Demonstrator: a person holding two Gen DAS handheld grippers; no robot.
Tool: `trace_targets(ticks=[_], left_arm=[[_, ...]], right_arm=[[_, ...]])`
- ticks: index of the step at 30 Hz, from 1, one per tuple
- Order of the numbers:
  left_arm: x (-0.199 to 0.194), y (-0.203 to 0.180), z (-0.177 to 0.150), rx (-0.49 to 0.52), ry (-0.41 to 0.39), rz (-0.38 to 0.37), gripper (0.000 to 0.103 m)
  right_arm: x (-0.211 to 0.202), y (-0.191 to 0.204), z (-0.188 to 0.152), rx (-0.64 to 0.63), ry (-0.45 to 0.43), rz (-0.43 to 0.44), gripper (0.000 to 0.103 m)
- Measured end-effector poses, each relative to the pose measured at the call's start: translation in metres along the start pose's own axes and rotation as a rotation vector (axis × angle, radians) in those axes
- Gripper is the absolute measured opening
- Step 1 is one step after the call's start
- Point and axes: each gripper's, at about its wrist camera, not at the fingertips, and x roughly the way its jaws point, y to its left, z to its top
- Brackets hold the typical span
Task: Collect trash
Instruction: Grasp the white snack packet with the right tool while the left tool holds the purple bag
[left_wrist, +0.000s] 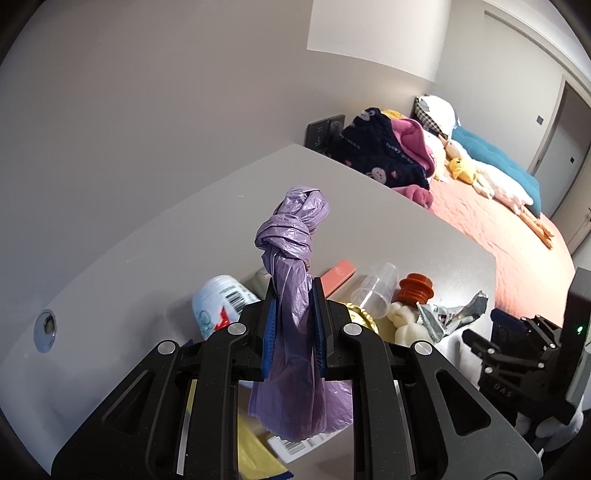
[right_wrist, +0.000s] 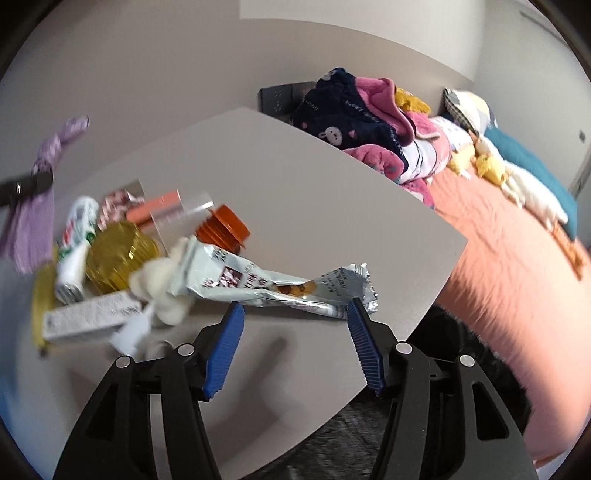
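My left gripper (left_wrist: 293, 291) is shut on the neck of a knotted purple trash bag (left_wrist: 291, 221), which stands up between its blue pads and hangs below them. My right gripper (right_wrist: 295, 304) is open over the grey table (right_wrist: 295, 166), nothing between its pads. A crumpled silver snack wrapper (right_wrist: 258, 280) lies just beyond its fingertips. Behind the wrapper sit a white fluffy lump (right_wrist: 162, 284), a gold round tin (right_wrist: 114, 254), an orange ribbed cap (right_wrist: 225, 225), a clear cup (right_wrist: 184, 210) and a white bottle (right_wrist: 75, 236).
A white carton (right_wrist: 88, 319) and a pink box (right_wrist: 155, 210) lie among the litter. The table's right edge meets a bed with a salmon cover (right_wrist: 517, 277), piled clothes (right_wrist: 369, 122) and plush toys (left_wrist: 461, 170). A dark rug (right_wrist: 332, 435) shows under the near corner.
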Motion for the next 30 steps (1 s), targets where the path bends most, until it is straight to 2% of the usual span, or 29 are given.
trace_targets(ticks=[7, 12, 14, 18, 20, 25, 26, 28, 30], left_arm=[[0.007, 0.000, 0.004, -0.011, 0.016, 0.003, 0.016], [0.007, 0.005, 0.005, -0.020, 0.024, 0.030, 0.016], [0.006, 0.007, 0.005, -0.023, 0.027, 0.041, 0.016], [0.003, 0.009, 0.004, -0.029, 0.030, 0.054, 0.016], [0.001, 0.009, 0.003, -0.028, 0.030, 0.060, 0.016], [-0.003, 0.008, 0.003, -0.028, 0.025, 0.067, 0.016], [-0.004, 0.007, 0.003, -0.028, 0.024, 0.066, 0.016], [-0.003, 0.005, 0.004, -0.027, 0.023, 0.065, 0.016], [-0.004, 0.003, 0.004, -0.025, 0.023, 0.062, 0.016]], right_arm=[[0.020, 0.017, 0.006, -0.191, 0.006, -0.027, 0.068], [0.035, 0.024, 0.017, -0.308, -0.009, 0.027, 0.069], [0.038, 0.026, 0.022, -0.333, -0.014, 0.065, 0.069], [0.046, 0.026, 0.030, -0.364, -0.017, 0.088, 0.069], [0.050, 0.025, 0.032, -0.356, -0.010, 0.109, 0.061], [0.051, 0.017, 0.036, -0.294, -0.010, 0.173, 0.013], [0.050, 0.015, 0.037, -0.280, -0.015, 0.180, 0.012], [0.046, 0.012, 0.037, -0.261, -0.030, 0.184, 0.004], [0.042, 0.009, 0.037, -0.238, -0.038, 0.191, 0.002]])
